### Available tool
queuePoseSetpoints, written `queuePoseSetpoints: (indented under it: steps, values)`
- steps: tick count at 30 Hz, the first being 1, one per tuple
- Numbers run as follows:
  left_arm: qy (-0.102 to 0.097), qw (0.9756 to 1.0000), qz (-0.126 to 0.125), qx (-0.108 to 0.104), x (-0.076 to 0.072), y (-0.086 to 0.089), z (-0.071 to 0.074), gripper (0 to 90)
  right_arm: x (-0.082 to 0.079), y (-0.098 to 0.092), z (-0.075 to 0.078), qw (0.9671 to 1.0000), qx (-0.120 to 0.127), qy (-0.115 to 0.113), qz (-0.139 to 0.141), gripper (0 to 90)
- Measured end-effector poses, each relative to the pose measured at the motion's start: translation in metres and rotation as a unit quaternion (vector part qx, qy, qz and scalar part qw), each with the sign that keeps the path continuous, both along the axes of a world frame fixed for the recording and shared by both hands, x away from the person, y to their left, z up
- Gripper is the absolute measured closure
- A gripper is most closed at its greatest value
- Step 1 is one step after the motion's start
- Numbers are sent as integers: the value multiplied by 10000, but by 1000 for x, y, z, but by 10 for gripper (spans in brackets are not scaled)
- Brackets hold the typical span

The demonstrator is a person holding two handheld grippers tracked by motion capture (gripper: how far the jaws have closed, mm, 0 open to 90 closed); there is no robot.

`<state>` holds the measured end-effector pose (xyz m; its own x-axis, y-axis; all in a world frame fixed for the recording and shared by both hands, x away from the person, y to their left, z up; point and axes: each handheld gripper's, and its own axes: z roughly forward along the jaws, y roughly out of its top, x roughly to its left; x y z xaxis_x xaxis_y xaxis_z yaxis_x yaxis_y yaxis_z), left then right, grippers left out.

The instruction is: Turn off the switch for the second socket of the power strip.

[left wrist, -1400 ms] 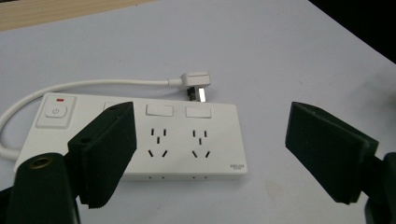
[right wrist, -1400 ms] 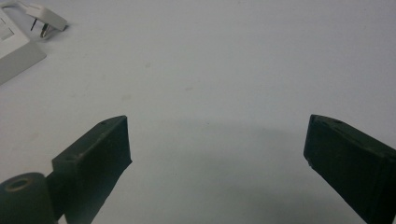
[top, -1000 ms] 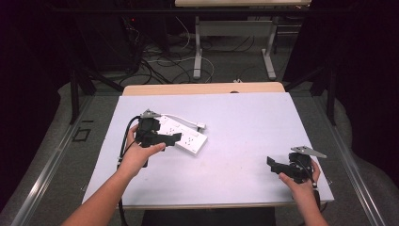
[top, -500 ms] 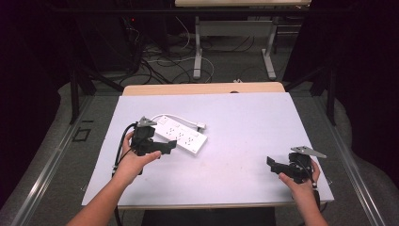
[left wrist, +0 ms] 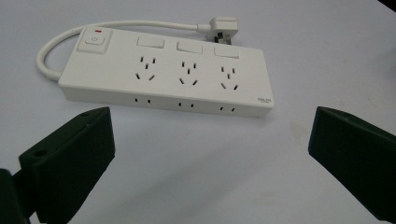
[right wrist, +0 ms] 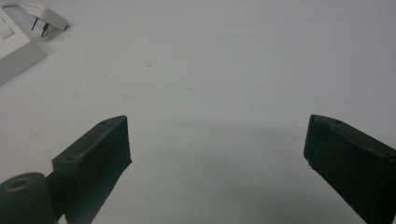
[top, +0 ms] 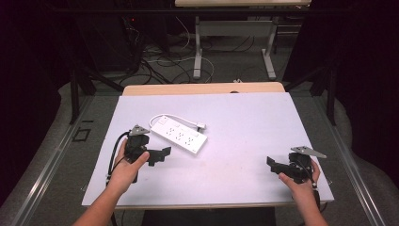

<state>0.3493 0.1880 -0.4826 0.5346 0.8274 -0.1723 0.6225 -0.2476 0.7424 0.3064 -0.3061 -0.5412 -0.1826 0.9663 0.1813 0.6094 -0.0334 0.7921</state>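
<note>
A white power strip (top: pixel 181 134) with three sockets and a short cord lies flat on the table, left of centre. Its plug (left wrist: pixel 223 24) rests just behind the strip's far side. My left gripper (top: pixel 160 153) hovers just in front of the strip, open, with nothing between its jaws; the strip (left wrist: pixel 163 72) lies a little ahead of them. My right gripper (top: pixel 274 164) rests near the table's front right corner, open and empty. The plug (right wrist: pixel 46 17) and a corner of the strip (right wrist: pixel 14 51) sit far off at the top left of the right gripper view.
The white table top (top: pixel 244 127) has a wooden strip along its far edge (top: pixel 202 88). Beyond it stand a desk's metal legs (top: pixel 197 47) and floor cables (top: pixel 160 63). A metal rail (top: pixel 70 141) runs along the table's left side.
My left gripper has drawn back toward the front edge, away from the power strip, which stays put. The right gripper has not moved.
</note>
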Motion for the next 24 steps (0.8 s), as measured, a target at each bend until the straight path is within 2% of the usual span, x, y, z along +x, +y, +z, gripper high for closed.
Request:
queuePoseSetpoints:
  steps: [3,8,10,24]
  values:
    - [-9,10000,63,30,-2,5,-3,6,0,0,0,10000,-5,-72,15,67]
    - [37,9998,170,93,-7,13,-12,6,0,0,0,10000,-1,-69,-4,67]
    - [-2,9997,228,110,-8,17,-15,6,0,0,0,10000,2,-73,-6,67]
    - [33,9973,716,-143,-17,49,-34,6,0,0,0,10000,4,-78,-14,67]
